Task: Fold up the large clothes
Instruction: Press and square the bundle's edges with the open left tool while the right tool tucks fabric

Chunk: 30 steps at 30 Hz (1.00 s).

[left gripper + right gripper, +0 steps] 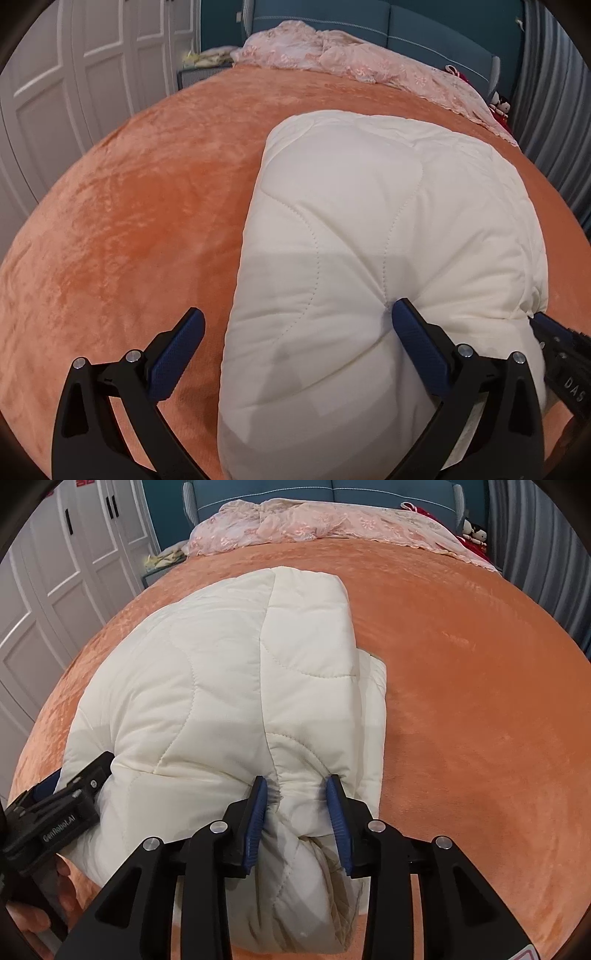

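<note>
A cream quilted padded garment lies folded into a thick bundle on the orange bed cover. My left gripper is open wide around the bundle's near left part, with its right finger pressed into the fabric. It also shows at the left of the right wrist view. My right gripper is closed on a bunched near edge of the garment, with fabric squeezed between its blue pads. It shows at the right edge of the left wrist view.
A pink lace cover lies over the pillows at the head of the bed, by a blue headboard. White wardrobe doors stand to the left. Grey curtains hang to the right. The orange cover spreads to the right.
</note>
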Tool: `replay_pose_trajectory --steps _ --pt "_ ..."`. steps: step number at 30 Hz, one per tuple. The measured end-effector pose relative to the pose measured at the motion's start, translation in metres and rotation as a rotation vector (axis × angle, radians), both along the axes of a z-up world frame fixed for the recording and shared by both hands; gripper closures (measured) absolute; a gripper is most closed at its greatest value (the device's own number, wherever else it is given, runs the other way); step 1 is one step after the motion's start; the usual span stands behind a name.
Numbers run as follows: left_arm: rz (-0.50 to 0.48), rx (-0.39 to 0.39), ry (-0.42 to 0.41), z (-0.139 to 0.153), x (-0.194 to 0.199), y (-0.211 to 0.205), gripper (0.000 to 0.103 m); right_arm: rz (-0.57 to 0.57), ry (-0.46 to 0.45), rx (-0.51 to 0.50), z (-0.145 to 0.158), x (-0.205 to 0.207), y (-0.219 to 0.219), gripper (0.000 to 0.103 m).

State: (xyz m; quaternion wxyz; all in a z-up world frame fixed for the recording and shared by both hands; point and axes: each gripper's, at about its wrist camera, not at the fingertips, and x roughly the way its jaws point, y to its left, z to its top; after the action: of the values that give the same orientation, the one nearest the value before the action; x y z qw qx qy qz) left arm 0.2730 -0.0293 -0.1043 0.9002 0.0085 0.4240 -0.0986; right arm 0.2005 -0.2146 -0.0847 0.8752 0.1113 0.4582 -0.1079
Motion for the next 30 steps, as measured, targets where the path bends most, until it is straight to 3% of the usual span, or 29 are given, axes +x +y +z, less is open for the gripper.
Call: replay_pose_trajectory --steps 11,17,20,25,30 --pt "0.014 0.001 -0.017 -0.003 -0.003 -0.003 0.005 0.001 -0.012 -0.013 -0.004 0.000 0.001 0.069" --pt "0.017 0.061 -0.014 0.002 -0.004 -0.008 0.005 -0.003 -0.005 -0.037 -0.004 0.001 0.007 0.069" --pt "0.015 0.088 0.023 0.012 -0.007 -0.009 0.005 -0.006 0.020 -0.033 0.004 -0.003 0.008 0.069" --pt "-0.033 0.084 0.104 0.040 -0.031 0.003 0.006 -0.007 0.023 -0.024 0.044 -0.034 0.014 0.068" --pt "-0.037 0.167 0.133 0.032 -0.047 0.003 0.006 -0.004 0.109 0.002 0.017 -0.045 0.012 0.068"
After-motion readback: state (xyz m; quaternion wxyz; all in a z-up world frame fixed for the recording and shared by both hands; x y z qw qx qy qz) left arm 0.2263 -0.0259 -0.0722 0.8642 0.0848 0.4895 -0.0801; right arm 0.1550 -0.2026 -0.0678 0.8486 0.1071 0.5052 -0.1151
